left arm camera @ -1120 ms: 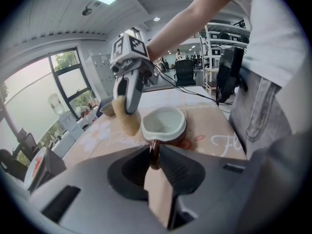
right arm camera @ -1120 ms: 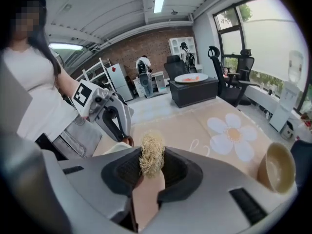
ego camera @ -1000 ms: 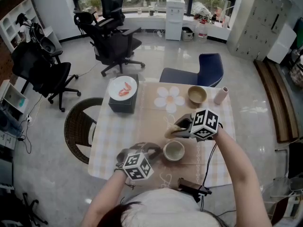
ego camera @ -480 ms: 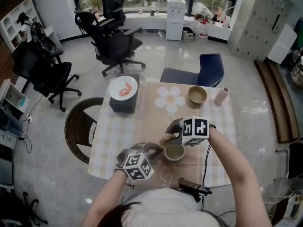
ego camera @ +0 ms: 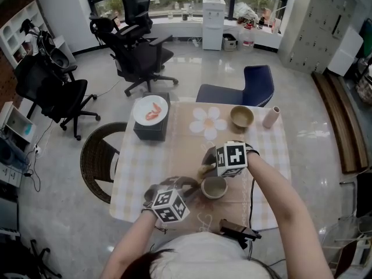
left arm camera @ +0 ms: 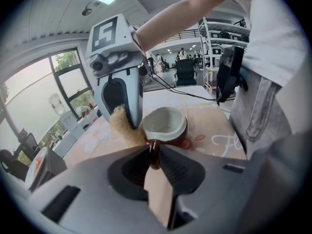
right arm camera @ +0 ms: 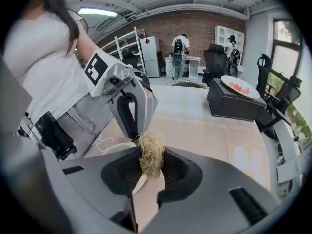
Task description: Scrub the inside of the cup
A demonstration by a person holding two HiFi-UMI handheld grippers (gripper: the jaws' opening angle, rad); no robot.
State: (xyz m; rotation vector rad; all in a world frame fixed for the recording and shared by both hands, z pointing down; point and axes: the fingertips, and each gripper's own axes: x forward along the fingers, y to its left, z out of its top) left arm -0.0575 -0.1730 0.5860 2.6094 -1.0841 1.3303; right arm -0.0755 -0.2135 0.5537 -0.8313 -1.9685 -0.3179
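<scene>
The cup (ego camera: pixel 214 186), brown outside and pale inside (left arm camera: pixel 165 125), stands near the table's front edge. My left gripper (ego camera: pixel 193 186) comes in from its left, shut on the cup's handle (left arm camera: pixel 152 152). Just above and behind the cup hovers my right gripper (ego camera: pixel 207 166), shut on a straw-coloured scrubber (right arm camera: pixel 151 159). In the left gripper view the scrubber (left arm camera: pixel 123 126) sits beside the cup's left rim, outside the cup. The right gripper view shows only a slice of the white rim (right arm camera: pixel 118 147) under the jaws.
A tan bowl (ego camera: pixel 242 117) and a pink bottle (ego camera: pixel 271 117) stand at the table's far right. A black box (ego camera: pixel 150 127) carrying a white plate (ego camera: pixel 150 109) sits far left. A flower mat (ego camera: pixel 208 121) lies mid-back. A black device (ego camera: pixel 238 232) is at the near edge.
My right gripper has come left and down with the scrubber, rolling as it went, and now hangs close over the cup's rim. The left gripper and cup have stayed put.
</scene>
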